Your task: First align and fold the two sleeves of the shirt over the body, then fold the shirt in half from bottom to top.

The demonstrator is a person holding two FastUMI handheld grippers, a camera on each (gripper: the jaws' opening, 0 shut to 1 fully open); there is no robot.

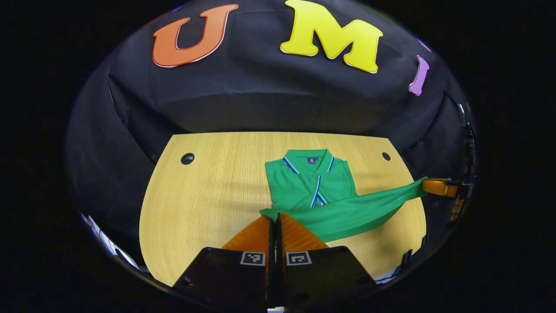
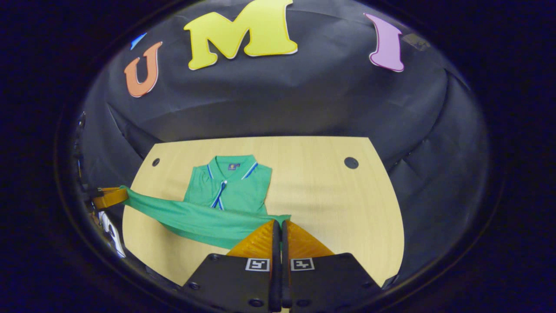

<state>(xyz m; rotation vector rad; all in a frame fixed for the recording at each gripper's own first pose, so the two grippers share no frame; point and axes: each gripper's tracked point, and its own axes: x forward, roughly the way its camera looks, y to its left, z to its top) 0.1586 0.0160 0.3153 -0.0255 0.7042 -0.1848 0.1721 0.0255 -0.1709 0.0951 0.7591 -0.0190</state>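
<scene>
On the wooden table [image 1: 208,195], toward its far edge, you have the green shirt [image 1: 310,180] lying collar away from you, its sleeves already folded in over the body so the upper half forms a neat narrow block. Going left to right in the left gripper view, the near left part of the table is bare apart from a round hole [image 1: 187,158] near the far corner. At the bottom centre your left gripper [image 1: 274,219] points forward and slightly down, its two fingers pressed together with the shirt's lower left hem corner pinched between their tips. From there the hem [image 1: 347,211] runs as a raised, taut band across to the right edge, where your right gripper [image 1: 428,186] reaches in level from the side and grips the other corner; the band hangs above the table and crosses in front of the shirt's chest.

Seen from the right gripper view, the left gripper [image 2: 119,194] comes in from the far left, clamped on its end of the hem [image 2: 195,219]. The shirt [image 2: 230,187] lies beyond the band. Your right gripper [image 2: 279,225] sits at bottom centre, aimed forward, fingers closed on the hem corner at their tips. To its right the table [image 2: 339,204] is bare wood with another round hole [image 2: 351,163].
</scene>
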